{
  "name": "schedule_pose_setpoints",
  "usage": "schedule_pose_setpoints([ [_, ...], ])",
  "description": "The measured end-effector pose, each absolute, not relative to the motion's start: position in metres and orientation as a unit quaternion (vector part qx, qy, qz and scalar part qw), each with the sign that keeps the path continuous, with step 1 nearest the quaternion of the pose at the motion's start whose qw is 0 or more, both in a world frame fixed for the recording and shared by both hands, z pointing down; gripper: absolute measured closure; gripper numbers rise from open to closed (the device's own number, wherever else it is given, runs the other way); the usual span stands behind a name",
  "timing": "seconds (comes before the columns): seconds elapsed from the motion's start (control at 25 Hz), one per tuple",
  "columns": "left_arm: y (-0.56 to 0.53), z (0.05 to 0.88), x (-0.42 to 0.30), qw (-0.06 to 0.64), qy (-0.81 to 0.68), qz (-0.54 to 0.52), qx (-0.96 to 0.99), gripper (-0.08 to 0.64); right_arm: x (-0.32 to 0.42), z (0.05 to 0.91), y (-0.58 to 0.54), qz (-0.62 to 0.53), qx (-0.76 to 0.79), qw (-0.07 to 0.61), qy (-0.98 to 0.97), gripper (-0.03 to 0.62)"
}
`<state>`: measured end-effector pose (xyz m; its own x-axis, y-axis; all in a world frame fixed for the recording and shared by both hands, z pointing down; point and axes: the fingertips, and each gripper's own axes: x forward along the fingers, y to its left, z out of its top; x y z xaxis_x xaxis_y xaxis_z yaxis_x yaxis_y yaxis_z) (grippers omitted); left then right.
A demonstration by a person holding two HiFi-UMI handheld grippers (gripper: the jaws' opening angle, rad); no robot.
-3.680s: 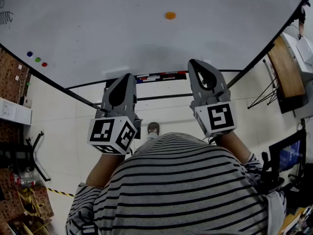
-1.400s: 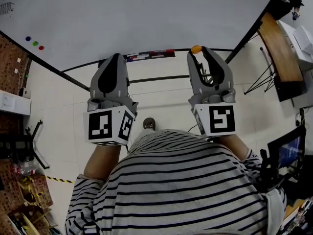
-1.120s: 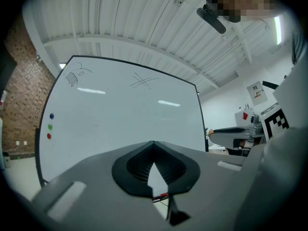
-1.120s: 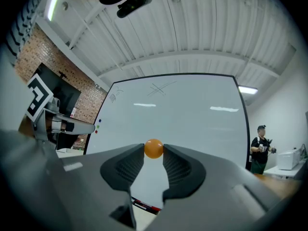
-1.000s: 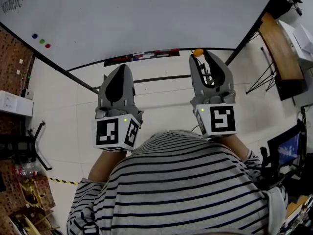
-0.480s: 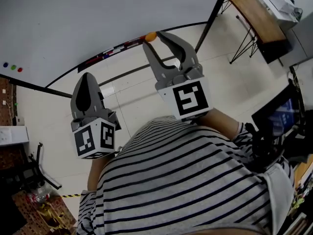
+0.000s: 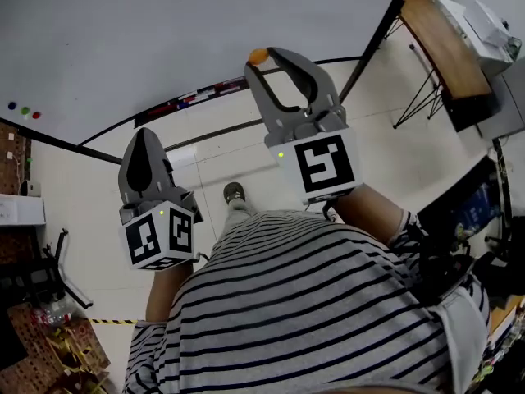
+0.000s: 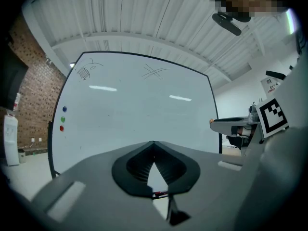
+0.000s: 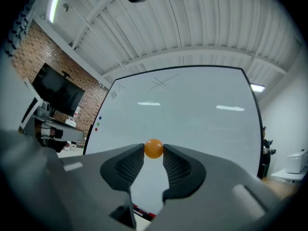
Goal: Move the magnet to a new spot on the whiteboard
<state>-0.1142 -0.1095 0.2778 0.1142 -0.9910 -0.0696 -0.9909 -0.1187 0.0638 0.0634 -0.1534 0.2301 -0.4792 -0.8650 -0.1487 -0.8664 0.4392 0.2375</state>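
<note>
Right gripper view: one orange magnet [image 9: 154, 148] clamped in right tool [image 9: 154, 151]; left tool [image 8: 153, 143] closed, empty; three dots [image 8: 62, 119] on whiteboard [image 8: 139, 107].

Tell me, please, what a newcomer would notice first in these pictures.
The orange magnet stands out first, pinched between the tips of the right tool in front of the whiteboard. The left tool is shut and empty, lower at the left; three coloured dots sit by the board's left edge.
</note>
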Motion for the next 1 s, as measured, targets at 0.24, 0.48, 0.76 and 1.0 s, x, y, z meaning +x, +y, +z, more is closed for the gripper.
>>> schedule_pose_setpoints([
  [0.24,-0.172,0.267,-0.159,-0.011,-0.660,-0.061,0.748,0.545,0.019,0.220,-0.232,0.172,-0.522,-0.012,0.836,0.468],
  [0.48,-0.235,0.240,-0.202,-0.027,-0.652,-0.072,0.755,0.545,-0.020,0.196,-0.305,0.193,-0.546,-0.012,0.815,0.468],
  [0.76,-0.291,0.235,-0.239,-0.024,-0.642,-0.077,0.763,0.545,-0.043,0.194,-0.372,0.204,-0.586,-0.008,0.784,0.468],
  [1.0,-0.311,0.245,-0.246,-0.010,-0.637,-0.073,0.767,0.545,-0.041,0.194,-0.371,0.221,-0.606,0.007,0.765,0.466],
])
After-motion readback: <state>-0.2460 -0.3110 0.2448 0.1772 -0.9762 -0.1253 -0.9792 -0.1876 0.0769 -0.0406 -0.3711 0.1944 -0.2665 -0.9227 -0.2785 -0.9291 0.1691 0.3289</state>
